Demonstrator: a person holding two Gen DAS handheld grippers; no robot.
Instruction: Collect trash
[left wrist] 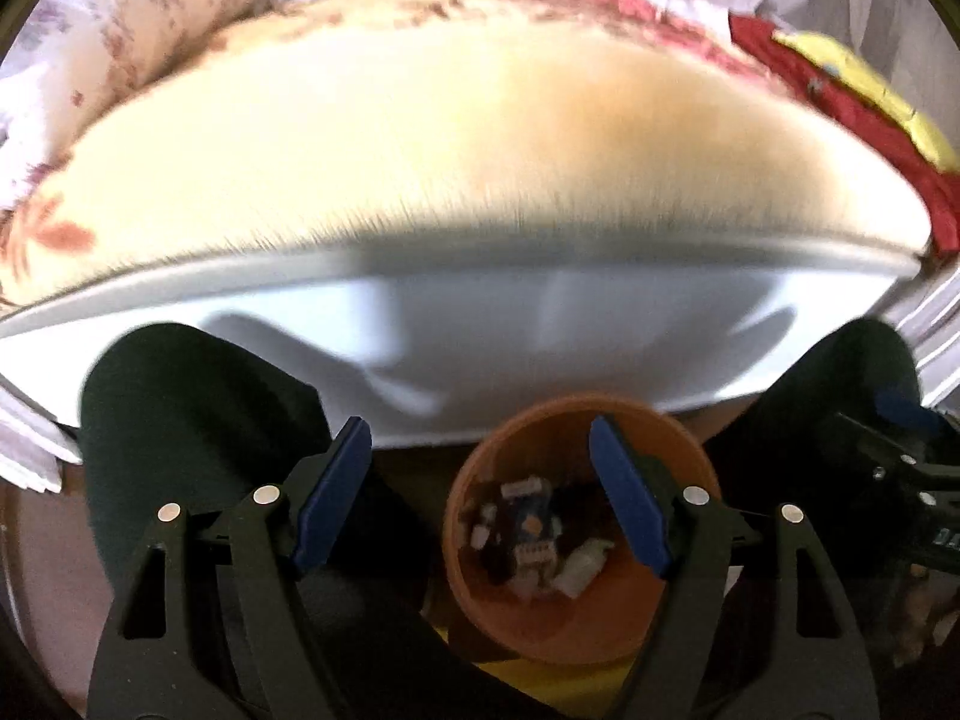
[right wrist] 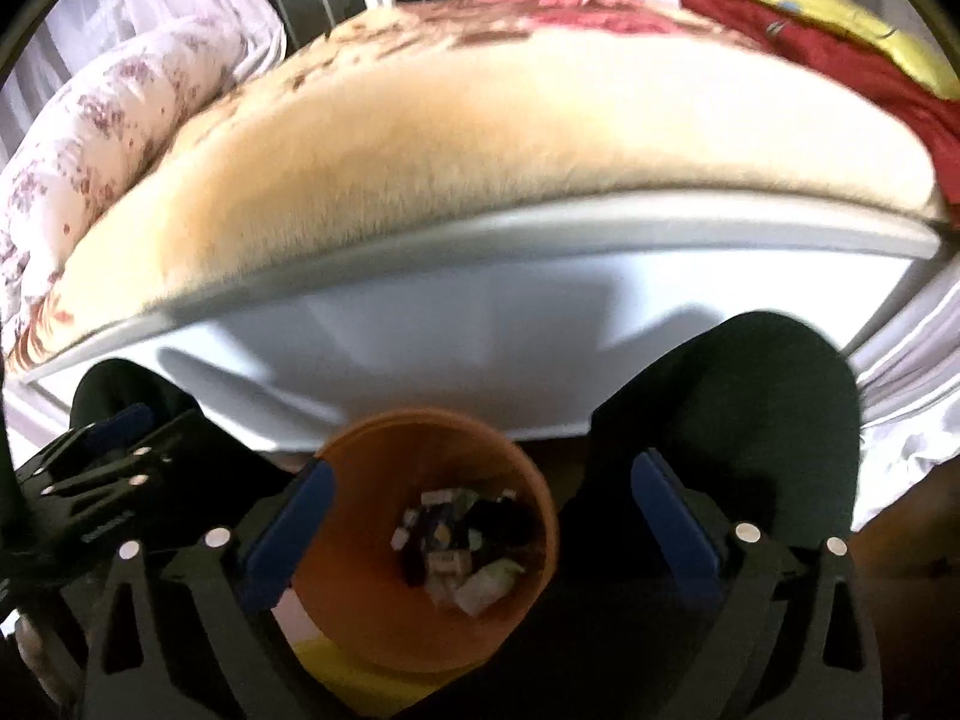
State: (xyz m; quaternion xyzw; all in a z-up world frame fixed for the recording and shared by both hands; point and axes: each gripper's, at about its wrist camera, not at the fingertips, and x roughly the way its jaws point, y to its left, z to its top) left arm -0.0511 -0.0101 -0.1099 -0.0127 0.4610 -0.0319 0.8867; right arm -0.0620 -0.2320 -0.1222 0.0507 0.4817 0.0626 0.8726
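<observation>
Below me an orange bin point(left wrist: 576, 612) sits on the floor before a bed point(left wrist: 420, 144), holding crumpled wrappers point(left wrist: 531, 531) and paper scraps. My left gripper point(left wrist: 480, 495) and right gripper point(right wrist: 474, 534) hover above it, jaws wide apart, gripping nothing.

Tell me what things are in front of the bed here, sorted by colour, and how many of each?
Orange: 1, the bin, with scraps of trash inside, too jumbled to count.
Blue: 4, the pads on the fingers, two on the left gripper and two on the right gripper.
White: 1, the bed frame.
Total: 6.
</observation>
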